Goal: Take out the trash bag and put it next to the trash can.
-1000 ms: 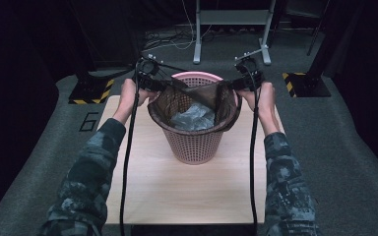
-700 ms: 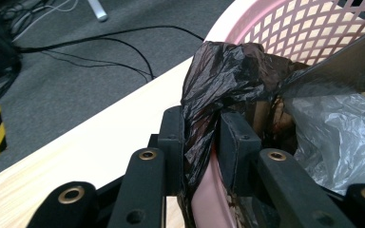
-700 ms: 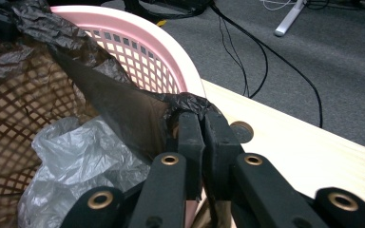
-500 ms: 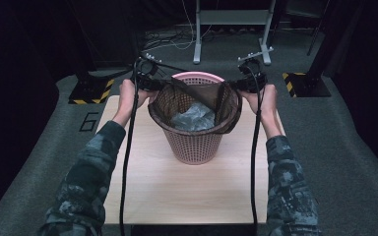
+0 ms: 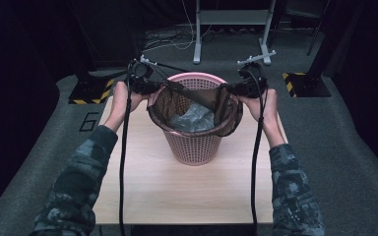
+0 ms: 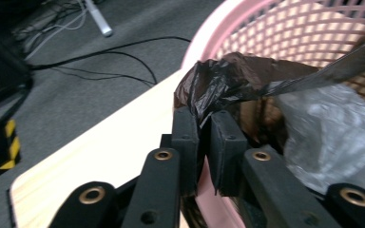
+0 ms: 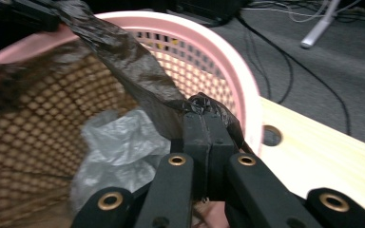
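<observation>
A pink lattice basket [image 5: 192,77] stands on the wooden table [image 5: 177,187], lined with a black bin bag [image 5: 229,118]. Crumpled clear plastic [image 5: 192,118] lies inside. At the basket's left rim my left gripper [image 5: 145,84] pinches a bunch of the bag's edge [image 6: 228,78]. Its jaws have just been closing, with the film between the pads. At the right rim my right gripper [image 5: 246,87] is shut on another bunch of the bag [image 7: 204,102]. A strip of bag [image 7: 123,52] runs taut between the two across the basket mouth [image 7: 209,33].
Grey carpet surrounds the table. A metal stand [image 5: 231,17] and loose cables [image 6: 114,52] lie behind it. Yellow-black striped plates [image 5: 86,93] sit on the floor at both back corners. The tabletop has a round hole [image 7: 272,135] near the right gripper.
Both hands have shifted slightly apart at the basket's rim, and the bag's edge now stretches tighter between them. The jaws have closed on the film.
</observation>
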`<state>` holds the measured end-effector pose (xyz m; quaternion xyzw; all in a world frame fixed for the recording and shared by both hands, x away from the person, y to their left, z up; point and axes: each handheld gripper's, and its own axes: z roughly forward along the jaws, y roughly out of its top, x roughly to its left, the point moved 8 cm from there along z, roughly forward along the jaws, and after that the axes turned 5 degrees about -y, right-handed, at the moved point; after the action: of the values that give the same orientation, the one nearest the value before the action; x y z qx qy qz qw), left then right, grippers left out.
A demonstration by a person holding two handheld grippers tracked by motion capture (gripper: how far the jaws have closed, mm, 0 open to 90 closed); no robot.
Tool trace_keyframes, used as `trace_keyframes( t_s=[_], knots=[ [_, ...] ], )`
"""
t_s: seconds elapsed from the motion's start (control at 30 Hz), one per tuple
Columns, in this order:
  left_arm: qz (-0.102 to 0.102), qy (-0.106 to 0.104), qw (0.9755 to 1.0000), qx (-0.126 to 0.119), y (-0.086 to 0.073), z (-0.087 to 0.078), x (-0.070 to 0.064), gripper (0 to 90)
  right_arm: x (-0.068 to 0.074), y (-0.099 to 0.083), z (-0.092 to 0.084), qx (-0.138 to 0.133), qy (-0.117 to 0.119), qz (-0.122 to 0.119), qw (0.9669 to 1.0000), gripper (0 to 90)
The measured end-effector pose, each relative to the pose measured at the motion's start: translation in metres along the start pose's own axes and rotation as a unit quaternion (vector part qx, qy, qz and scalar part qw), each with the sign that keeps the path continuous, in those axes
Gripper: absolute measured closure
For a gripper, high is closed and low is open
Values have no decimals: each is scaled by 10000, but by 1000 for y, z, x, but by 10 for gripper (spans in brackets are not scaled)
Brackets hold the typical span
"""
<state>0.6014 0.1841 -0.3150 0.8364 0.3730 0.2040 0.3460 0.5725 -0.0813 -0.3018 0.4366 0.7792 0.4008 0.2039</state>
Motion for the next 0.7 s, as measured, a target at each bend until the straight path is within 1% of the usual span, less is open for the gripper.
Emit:
trace_keyframes(
  t_s=[0.03,0.07,0.13,0.17,0.2,0.23,0.27,0.3,0.33,0.37,0.4,0.43,0.47,0.5,0.53,0.57,0.6,0.63,0.67,0.7],
  knots=[
    [21,-90,10000,-8,-1,-2,-2,850,2,-1,-2,-14,62,6,10000,900],
    [-12,-219,9998,-11,-2,-4,-4,856,4,-2,-3,-28,89,9,10000,900],
    [-47,-458,9989,-23,-4,-10,-10,857,8,-3,-6,-64,216,28,9997,900],
    [-47,-458,9989,-23,-4,-10,-10,857,11,-4,-8,-77,299,64,9995,900],
    [-74,-704,9975,-14,-6,-15,-16,857,14,-4,-10,-100,374,62,9992,900],
    [-74,-704,9975,-14,-6,-15,-16,857,17,-5,-12,-109,465,84,9988,900],
    [-47,-983,9951,-39,-8,-18,-23,856,21,-5,-13,-145,532,59,9985,900],
    [-64,-1078,9941,-46,-8,-19,-26,856,25,-5,-14,-166,612,65,9980,900],
    [-64,-1078,9941,-46,-8,-19,-26,856,25,-5,-14,-166,612,65,9980,900],
    [-48,-1235,9923,-71,-9,-21,-32,850,34,-6,-15,-173,764,29,9969,900],
    [-63,-1354,9907,-80,-10,-21,-37,850,34,-6,-15,-173,764,29,9969,900],
    [-50,-1596,9870,-161,-11,-22,-47,842,46,-7,-15,-175,957,-16,9953,900],
    [-50,-1596,9870,-161,-11,-22,-47,841,46,-7,-15,-175,957,-16,9953,900],
    [-72,-1785,9836,-244,-11,-21,-57,841,55,-7,-14,-177,1095,-68,9938,900],
    [-32,-1872,9820,-261,-10,-21,-62,842,61,-6,-14,-178,1165,-106,9930,900],
    [-18,-1926,9809,-265,-10,-20,-65,842,67,-6,-13,-168,1219,-142,9923,900],
    [-18,-1926,9809,-265,-10,-20,-65,842,67,-6,-13,-168,1219,-142,9923,900],
    [27,-2001,9794,-263,-9,-17,-71,842,71,-5,-12,-169,1253,-178,9918,900],
    [30,-2058,9782,-275,-9,-15,-75,841,78,-4,-11,-166,1291,-253,9912,900],
    [38,-2091,9774,-295,-9,-13,-77,836,82,-2,-10,-186,1311,-292,9908,900]
  ],
)
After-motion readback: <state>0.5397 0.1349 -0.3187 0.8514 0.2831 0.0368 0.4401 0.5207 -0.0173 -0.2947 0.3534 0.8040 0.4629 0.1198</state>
